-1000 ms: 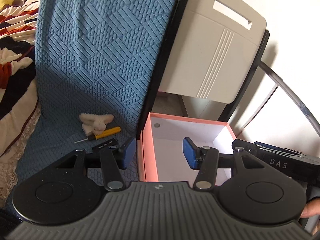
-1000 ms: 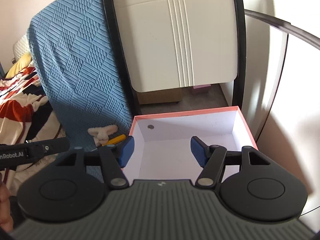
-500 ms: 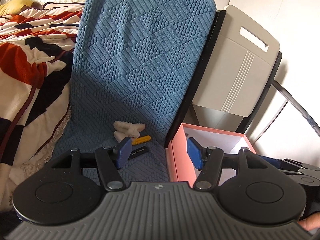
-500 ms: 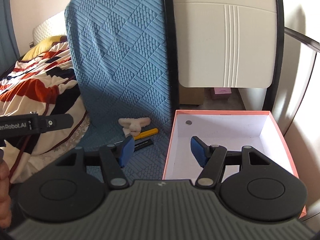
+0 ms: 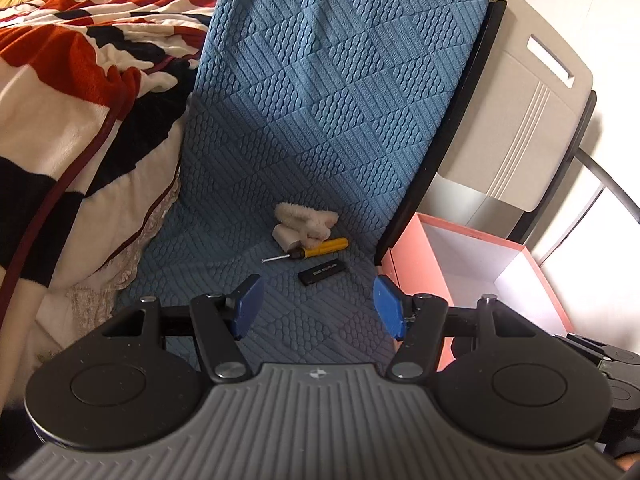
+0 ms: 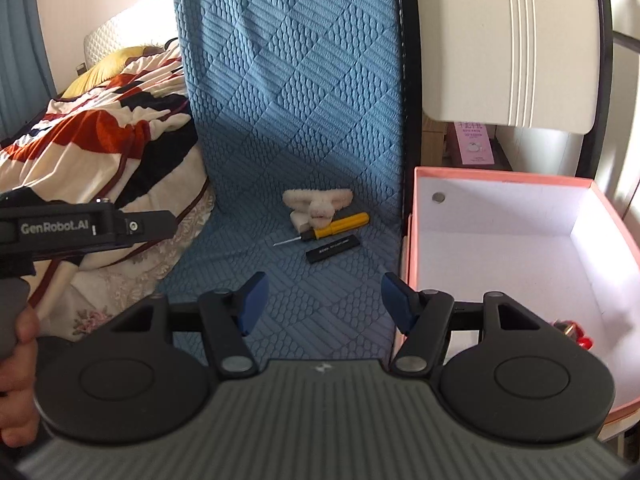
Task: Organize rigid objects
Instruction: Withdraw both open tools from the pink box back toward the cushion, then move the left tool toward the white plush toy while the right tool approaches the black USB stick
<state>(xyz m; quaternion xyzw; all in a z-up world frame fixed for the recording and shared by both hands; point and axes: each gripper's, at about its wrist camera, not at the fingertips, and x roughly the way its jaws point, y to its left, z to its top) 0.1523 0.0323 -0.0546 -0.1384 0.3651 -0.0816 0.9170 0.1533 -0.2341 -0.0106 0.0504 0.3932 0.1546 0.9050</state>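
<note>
Blue quilted fabric (image 5: 312, 128) covers the work surface and climbs a backrest, with a striped red, black and cream blanket (image 5: 72, 92) heaped at the far left. On the fabric lie three small things close together: a fluffy cream item (image 5: 303, 225) farthest back, a yellow-handled screwdriver (image 5: 310, 251) touching its front edge, and a black stick-shaped device (image 5: 323, 271) just in front of that. Right of the fabric stands a pink open box (image 5: 412, 264), white inside, under a beige panel (image 5: 516, 120).

The left gripper (image 5: 316, 306) hovers over bare fabric short of these things; its jaws have just been opening and now stand apart with nothing between them. The right gripper (image 6: 323, 303) is likewise spread and empty, above the fabric beside the box's left wall.

Only the right wrist view shows the box's floor: a small round metal disc (image 6: 439, 197) on the far wall and a red object (image 6: 576, 334) in the near right corner, partly hidden. It also catches the hand (image 6: 18, 376) carrying the left gripper.
</note>
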